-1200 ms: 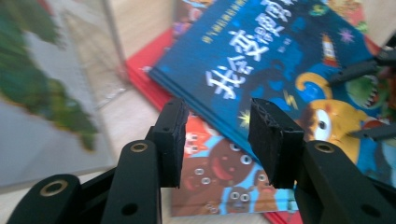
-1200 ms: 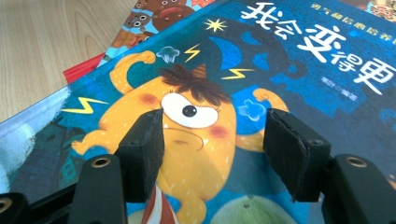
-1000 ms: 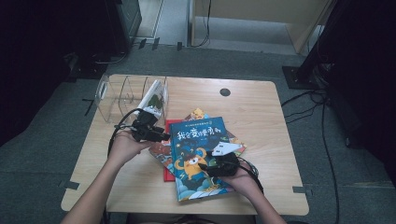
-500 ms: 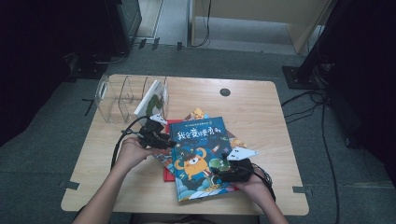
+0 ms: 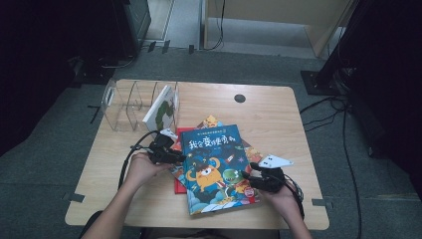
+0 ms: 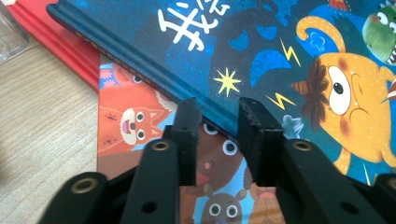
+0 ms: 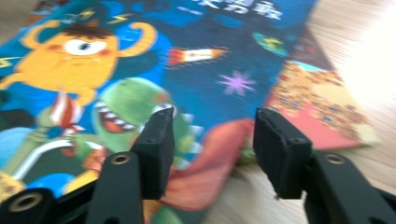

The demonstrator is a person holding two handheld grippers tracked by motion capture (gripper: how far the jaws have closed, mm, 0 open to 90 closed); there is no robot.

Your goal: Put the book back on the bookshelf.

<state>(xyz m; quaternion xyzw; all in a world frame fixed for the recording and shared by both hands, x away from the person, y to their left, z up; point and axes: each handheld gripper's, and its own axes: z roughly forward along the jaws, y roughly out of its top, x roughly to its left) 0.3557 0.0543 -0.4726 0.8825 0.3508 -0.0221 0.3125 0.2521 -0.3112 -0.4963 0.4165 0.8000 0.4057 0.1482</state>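
A blue picture book [image 5: 214, 164] with an orange monster on its cover tops a loose stack in the middle of the table. My left gripper [image 5: 175, 156] is at its left edge. In the left gripper view the left gripper [image 6: 217, 112] has just been closing; a narrow gap remains over the blue book's spine [image 6: 140, 60] and an orange animal book [image 6: 126, 121] beneath, gripping nothing. My right gripper [image 5: 247, 176] is at the book's lower right edge. Its jaws have also been closing but stand wide; the right gripper [image 7: 212, 126] straddles the cover's edge [image 7: 196, 93] without pressing it.
A red book [image 5: 179, 185] and other picture books [image 5: 251, 149] poke out under the blue one. A clear acrylic book rack [image 5: 124, 104] stands at the back left with one book [image 5: 161, 108] leaning in it. The wooden table [image 5: 278, 114] has a cable hole [image 5: 240, 98].
My left hand has come down and right onto the blue book's left edge. My right hand has slid right along the book's lower right edge. Both pairs of jaws look narrower.
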